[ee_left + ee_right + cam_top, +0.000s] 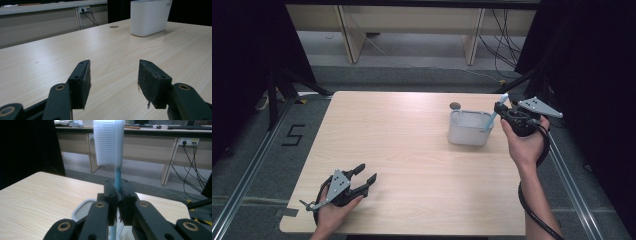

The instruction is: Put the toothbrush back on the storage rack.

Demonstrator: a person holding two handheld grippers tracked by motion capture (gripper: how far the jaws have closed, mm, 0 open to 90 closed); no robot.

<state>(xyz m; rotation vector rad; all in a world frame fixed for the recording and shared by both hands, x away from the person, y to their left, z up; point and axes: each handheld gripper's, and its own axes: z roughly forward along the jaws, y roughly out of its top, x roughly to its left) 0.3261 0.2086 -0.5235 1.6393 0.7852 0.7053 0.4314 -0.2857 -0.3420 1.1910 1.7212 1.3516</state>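
Note:
A toothbrush with a light blue handle and white bristles stands nearly upright at the far right of the table. My right gripper is shut on its handle just below the head. The handle's lower end dips into the right end of a white tub. My left gripper rests near the table's front left, open, with bare tabletop between its pads. It points toward the tub, far from it.
The light wooden table has a small round hole just behind the tub. Beyond the table's far edge are desk legs and loose cables on the floor. Black curtains close both sides.

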